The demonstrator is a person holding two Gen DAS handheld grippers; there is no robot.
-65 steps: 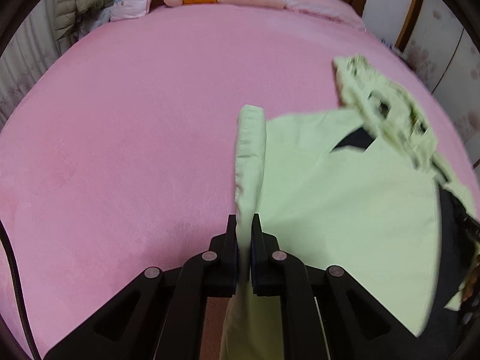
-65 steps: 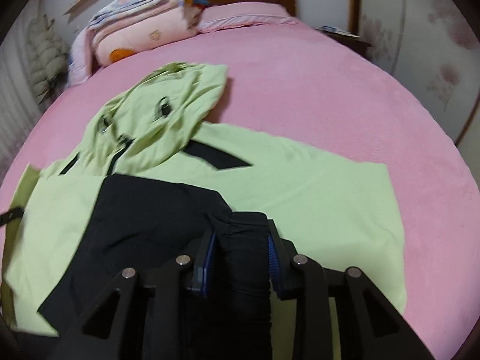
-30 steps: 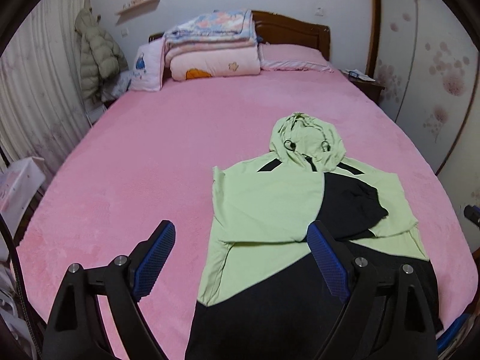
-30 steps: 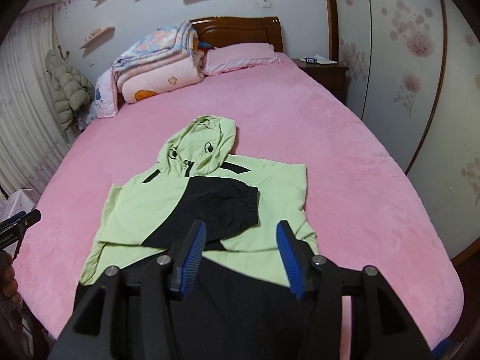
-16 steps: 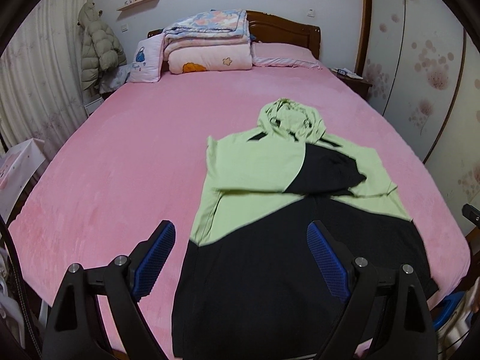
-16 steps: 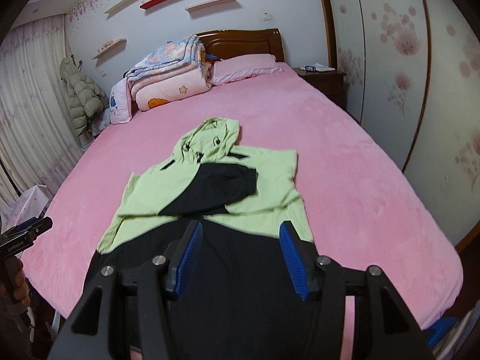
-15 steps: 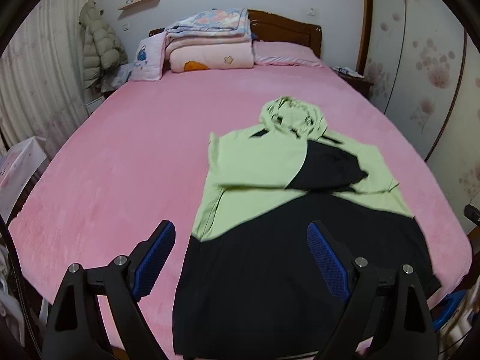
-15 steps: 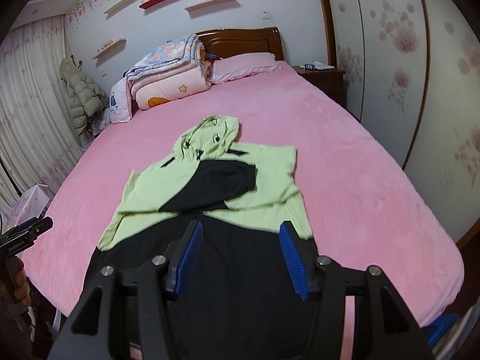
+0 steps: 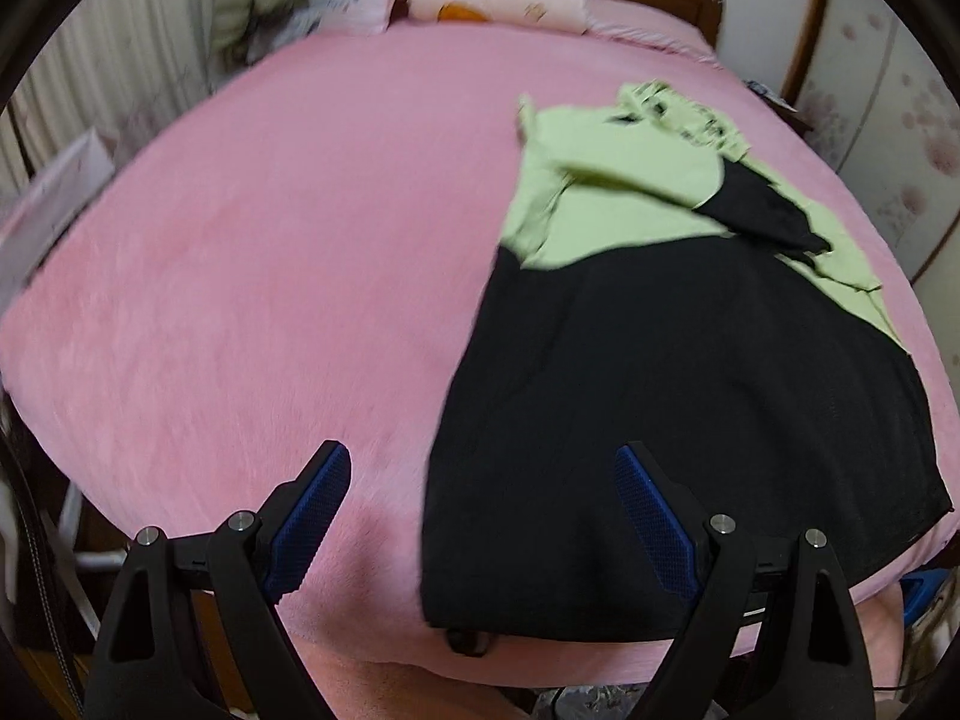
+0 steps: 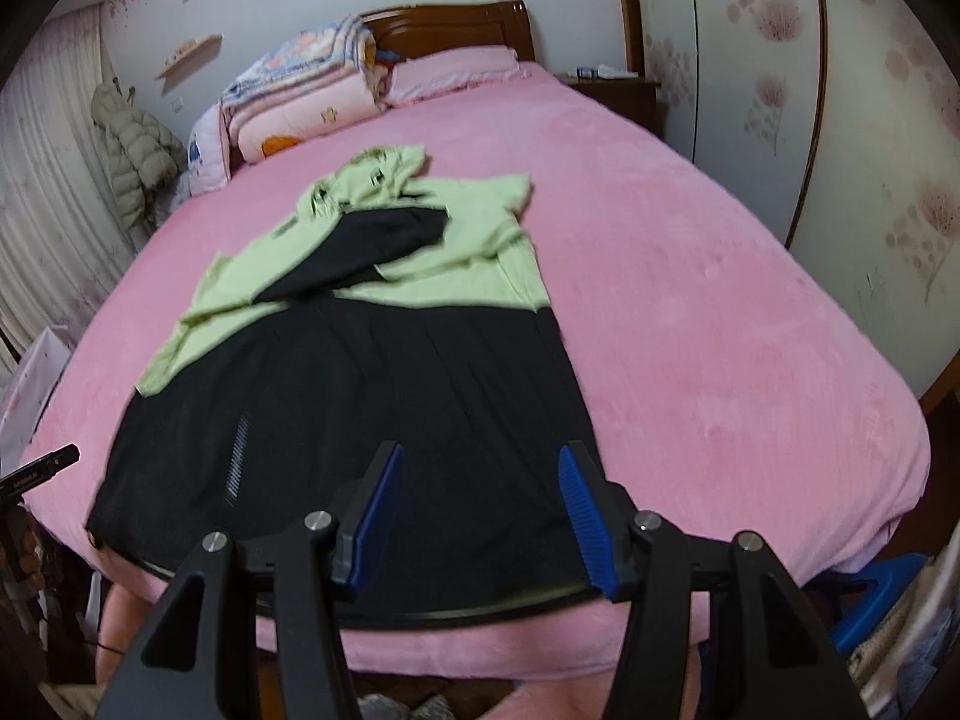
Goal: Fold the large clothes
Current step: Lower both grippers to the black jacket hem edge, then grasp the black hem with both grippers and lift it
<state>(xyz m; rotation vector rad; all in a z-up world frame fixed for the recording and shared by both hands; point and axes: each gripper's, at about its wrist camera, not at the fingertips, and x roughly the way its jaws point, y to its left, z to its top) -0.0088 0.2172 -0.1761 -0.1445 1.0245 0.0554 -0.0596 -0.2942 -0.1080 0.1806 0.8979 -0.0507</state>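
As it lies, hoodie (image 10: 372,372) points (seemingly) headboardward.

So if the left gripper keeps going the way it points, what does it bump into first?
Probably the black bottom corner of the hoodie lying on the pink bed; the open left gripper aims there, though depth is unclear.

Folded quilts (image 10: 300,96) lie at the wooden headboard (image 10: 456,30); a puffer coat (image 10: 135,150) hangs left.
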